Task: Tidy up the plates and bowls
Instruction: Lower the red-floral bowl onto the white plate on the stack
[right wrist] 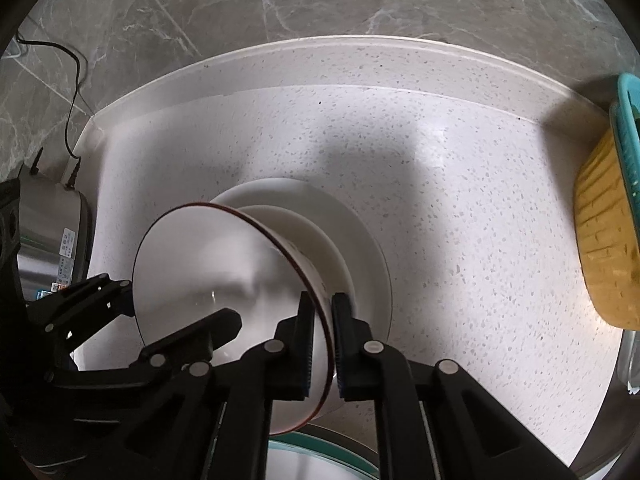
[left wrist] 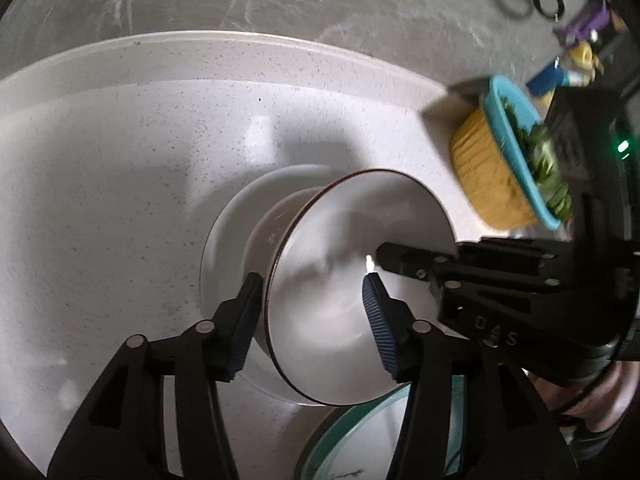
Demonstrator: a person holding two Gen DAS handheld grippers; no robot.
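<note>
A white bowl with a dark rim (left wrist: 340,292) is held tilted on its side above a white plate (left wrist: 232,232) on the speckled counter. My left gripper (left wrist: 312,316) straddles the bowl's rim, one finger outside and one inside, with its jaws wide apart. My right gripper (right wrist: 323,344) is shut on the bowl's rim (right wrist: 320,320). The bowl (right wrist: 216,264) and plate (right wrist: 360,248) also show in the right wrist view. A teal-rimmed plate (left wrist: 360,436) lies below, near the front edge.
A yellow tub with a teal colander of greens (left wrist: 500,160) stands at the right by the backsplash. A steel appliance (right wrist: 52,232) with a cord sits at the left. A grey marble wall rises behind the counter (right wrist: 460,184).
</note>
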